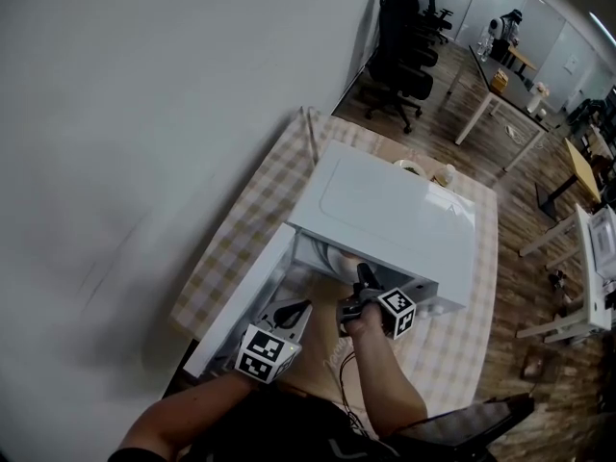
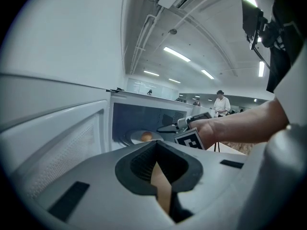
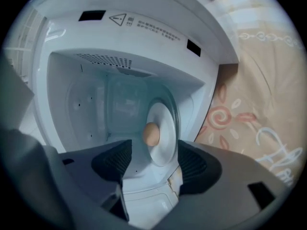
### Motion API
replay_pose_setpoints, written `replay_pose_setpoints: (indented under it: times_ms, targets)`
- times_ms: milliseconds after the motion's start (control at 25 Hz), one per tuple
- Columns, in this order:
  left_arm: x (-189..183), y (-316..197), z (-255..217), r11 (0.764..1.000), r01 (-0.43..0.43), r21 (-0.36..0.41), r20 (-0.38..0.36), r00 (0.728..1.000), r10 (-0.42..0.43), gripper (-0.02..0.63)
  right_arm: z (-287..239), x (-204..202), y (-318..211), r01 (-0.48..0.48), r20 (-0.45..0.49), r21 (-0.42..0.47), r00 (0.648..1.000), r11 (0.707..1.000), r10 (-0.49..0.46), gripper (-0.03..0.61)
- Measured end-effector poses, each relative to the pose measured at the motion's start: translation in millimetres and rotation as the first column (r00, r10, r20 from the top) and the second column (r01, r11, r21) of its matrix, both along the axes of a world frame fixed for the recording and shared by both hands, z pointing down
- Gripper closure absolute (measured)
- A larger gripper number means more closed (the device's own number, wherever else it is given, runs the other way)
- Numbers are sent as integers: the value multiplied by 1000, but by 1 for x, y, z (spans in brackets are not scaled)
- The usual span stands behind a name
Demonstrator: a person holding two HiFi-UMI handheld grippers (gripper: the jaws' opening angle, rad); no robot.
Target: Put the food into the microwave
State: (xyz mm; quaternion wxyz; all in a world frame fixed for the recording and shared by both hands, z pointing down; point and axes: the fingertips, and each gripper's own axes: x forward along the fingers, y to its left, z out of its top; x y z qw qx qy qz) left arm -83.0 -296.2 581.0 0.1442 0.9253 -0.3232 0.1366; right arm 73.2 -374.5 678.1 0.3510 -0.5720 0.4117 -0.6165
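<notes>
Food (image 3: pixel 151 133) on plate (image 3: pixel 164 123), mid-floor of microwave (image 1: pixel 385 219); placing looks done. Right gripper (image 3: pixel 149 169) at cavity mouth, jaws spread, empty. Left gripper (image 2: pixel 158 174) jaws pressed together beside open door (image 2: pixel 53 143), probably to push it closed.

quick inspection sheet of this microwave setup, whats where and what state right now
Surface: checked cloth covers the table.
Job's things: white microwave with its door swung open; round brownish food sits on a plate inside the cavity.
Clutter: small items behind the microwave, too small to identify.
Grippers: left claw shut, empty, beside the door; right claw open, empty, at the cavity mouth.
Cables: thin dark cable beside the right forearm.
Surroundings: white wall, office chairs, desks.
</notes>
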Motion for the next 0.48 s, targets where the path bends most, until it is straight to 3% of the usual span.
replay_pose_setpoints:
  times_ms: [480]
  targets:
    - [-4, -1, 1, 1000, 4, 18, 17, 1000, -5, 606, 12, 2, -13, -23, 51, 13, 998, 1000, 22, 307]
